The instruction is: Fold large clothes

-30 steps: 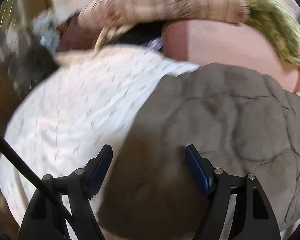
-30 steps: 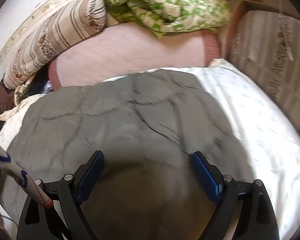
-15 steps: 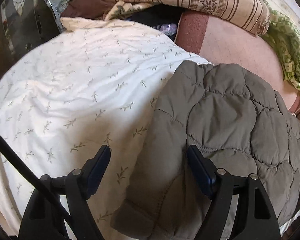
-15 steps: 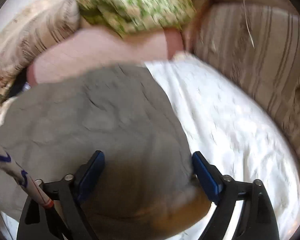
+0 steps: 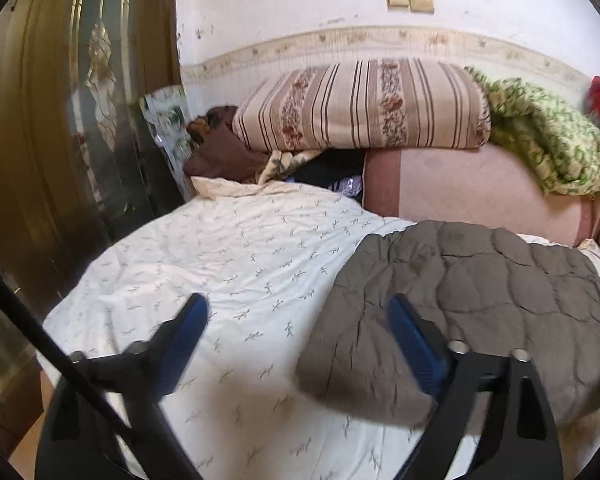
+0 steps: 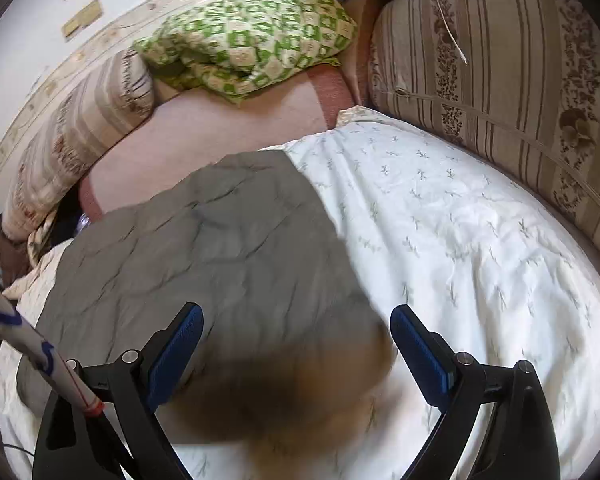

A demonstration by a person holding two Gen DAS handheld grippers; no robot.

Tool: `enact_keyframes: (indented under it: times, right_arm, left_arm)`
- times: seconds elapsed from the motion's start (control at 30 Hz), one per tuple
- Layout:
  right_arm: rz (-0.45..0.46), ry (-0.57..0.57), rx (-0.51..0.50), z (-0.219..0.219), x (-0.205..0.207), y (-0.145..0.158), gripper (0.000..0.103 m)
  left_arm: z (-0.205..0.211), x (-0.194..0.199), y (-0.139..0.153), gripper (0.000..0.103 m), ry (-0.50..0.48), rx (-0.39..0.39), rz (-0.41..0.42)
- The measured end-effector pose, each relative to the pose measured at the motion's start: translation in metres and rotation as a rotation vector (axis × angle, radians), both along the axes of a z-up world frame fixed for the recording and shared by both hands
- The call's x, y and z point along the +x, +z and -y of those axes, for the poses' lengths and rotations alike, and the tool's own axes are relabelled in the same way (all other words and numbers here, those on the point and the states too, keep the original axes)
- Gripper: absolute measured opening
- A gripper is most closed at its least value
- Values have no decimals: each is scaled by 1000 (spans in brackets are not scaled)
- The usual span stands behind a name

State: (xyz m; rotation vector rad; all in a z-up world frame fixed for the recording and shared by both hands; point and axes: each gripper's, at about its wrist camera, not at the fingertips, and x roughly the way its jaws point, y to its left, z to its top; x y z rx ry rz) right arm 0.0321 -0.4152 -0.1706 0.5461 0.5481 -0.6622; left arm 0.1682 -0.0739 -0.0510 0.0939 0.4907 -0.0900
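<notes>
A grey quilted jacket (image 5: 480, 304) lies folded flat on a white sheet with small leaf prints (image 5: 240, 264); it also shows in the right wrist view (image 6: 204, 256). My left gripper (image 5: 296, 328) is open and empty, above the jacket's left edge, with its right finger over the jacket. My right gripper (image 6: 296, 340) is open and empty, above the jacket's near right corner, which is blurred and shadowed.
A striped cushion (image 5: 360, 104) and a green patterned quilt (image 5: 548, 136) rest on a pink mattress (image 5: 480, 192) against the wall. A wooden glass-panelled door (image 5: 60, 120) stands at left. A striped sofa back (image 6: 520, 80) borders the sheet (image 6: 480, 248) at right.
Both grippers have pulled back and up from the jacket, staying open. The left view now takes in the wall and door; the right view has swung right toward the sofa back.
</notes>
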Motion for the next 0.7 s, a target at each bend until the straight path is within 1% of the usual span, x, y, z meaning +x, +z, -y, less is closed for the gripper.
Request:
enact_keyframes:
  times: [0.07,0.2,0.27,0.37,0.43,0.57,0.7]
  right_arm:
    - [-11,18,-18,-14,-3,3,98]
    - [-37,67,-55,-50,-19,3,98]
    - [-53,86,-71,-65,-26,1,98]
    - [-83,117,-99,-87,-37,-4,98]
    - [-107,137,-110,-101,-44,-9,98]
    - [-154,173,-107,-124,-57,-18,98]
    - [-191,200,-101,-143,-75,-23,98]
  left_arm:
    - [-3,-19,2,97,-23,-4,-21]
    - [-4,-44,-7,97,-59,26,-113]
    - [-2,-60,-12,97,-86,39,-128]
    - [2,-83,-19,97,-101,68,-128]
    - [6,-100,-22,97,-131,84,-145]
    - [10,-127,-26,97,-200,69,-188]
    - [14,-150,-27,97,-254,58,-215]
